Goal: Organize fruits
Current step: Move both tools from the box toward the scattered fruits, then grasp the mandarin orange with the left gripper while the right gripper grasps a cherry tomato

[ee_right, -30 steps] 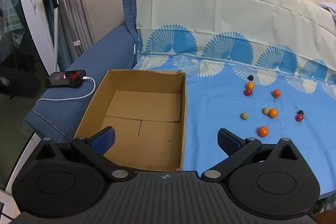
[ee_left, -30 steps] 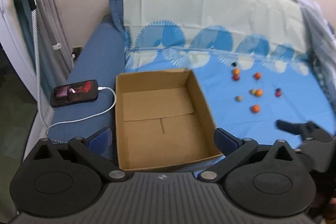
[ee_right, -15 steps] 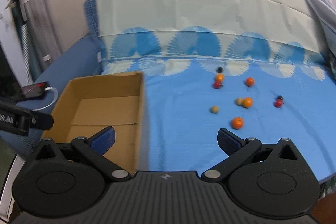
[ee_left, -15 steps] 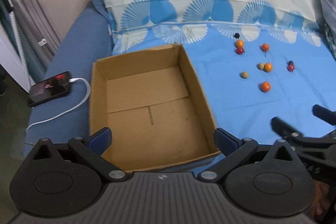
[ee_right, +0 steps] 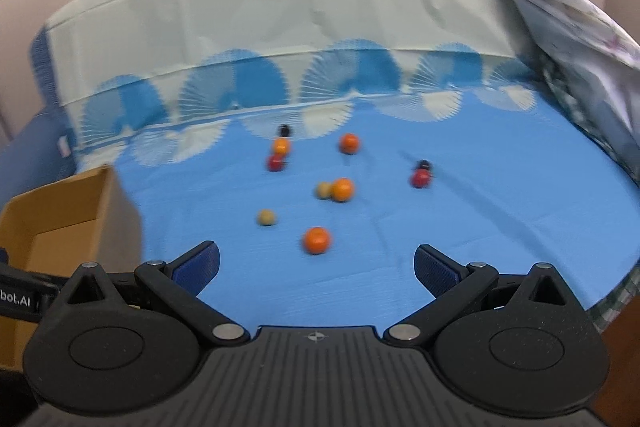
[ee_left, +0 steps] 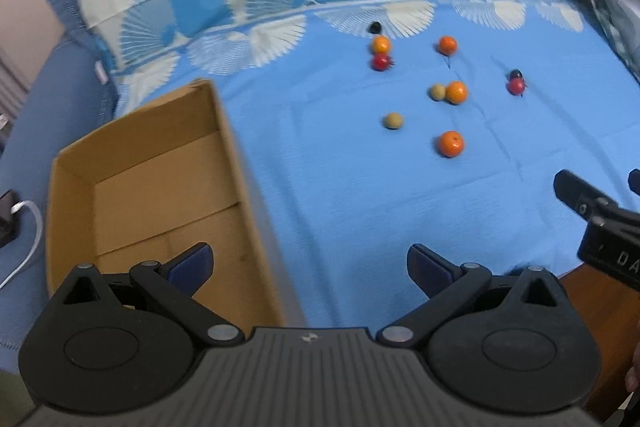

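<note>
Fruits [ee_left: 450, 143]: all lie loose on the blue sheet [ee_left: 340, 187], to the right of the cardboard box [ee_left: 236, 163]; nearest orange one [ee_right: 317, 240] sits well clear of its wall. Box interior shows bare cardboard, so sorting judged not started; every piece left to move. Left gripper [ee_left: 310, 259] released, jaws spread, nothing held. Right gripper [ee_right: 316, 261] likewise spread and empty, facing the fruit. Legible writing: "bot.AI" on the left gripper body in the right wrist view; "DA" fragment on the right one.
</note>
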### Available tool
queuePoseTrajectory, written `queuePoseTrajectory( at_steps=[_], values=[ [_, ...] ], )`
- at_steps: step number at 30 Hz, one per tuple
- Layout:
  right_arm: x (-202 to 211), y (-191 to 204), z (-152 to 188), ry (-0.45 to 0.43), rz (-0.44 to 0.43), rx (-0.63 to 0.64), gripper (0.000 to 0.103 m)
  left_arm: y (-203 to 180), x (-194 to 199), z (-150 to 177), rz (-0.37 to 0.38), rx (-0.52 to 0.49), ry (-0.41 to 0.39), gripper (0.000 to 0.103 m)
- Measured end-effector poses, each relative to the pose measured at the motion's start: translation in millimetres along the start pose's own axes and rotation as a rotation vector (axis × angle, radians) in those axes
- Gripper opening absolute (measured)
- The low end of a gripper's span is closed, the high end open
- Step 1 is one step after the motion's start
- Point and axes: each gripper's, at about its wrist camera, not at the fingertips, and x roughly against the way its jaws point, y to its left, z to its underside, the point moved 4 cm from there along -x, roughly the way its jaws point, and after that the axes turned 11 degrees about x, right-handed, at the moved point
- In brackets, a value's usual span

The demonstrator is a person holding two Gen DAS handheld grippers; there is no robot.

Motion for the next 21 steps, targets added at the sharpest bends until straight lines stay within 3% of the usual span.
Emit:
queuePoseTrajectory(
  at_steps=[7,12,19,21],
  values=[
    [-51,-49,3,0.028,0.05,-0.056,0.102,-48,-59,-18,0.013,-0.028,0.06,0.103],
    [-99,-88,5,0.038,0.103,-0.075,0.102,-86,-121,-28,0.055,-0.066,0.137,0.103],
    [-203,-142,7,0.11,0.126,-0.131,0.102,-133,-202,-49,0.053,-0.106,0.185,0.103],
    [-237,-153,6,0.117,0.113,-0.151,0.102,-146,-217,-52,0.095,-0.106,0.201,0.103]
  ],
)
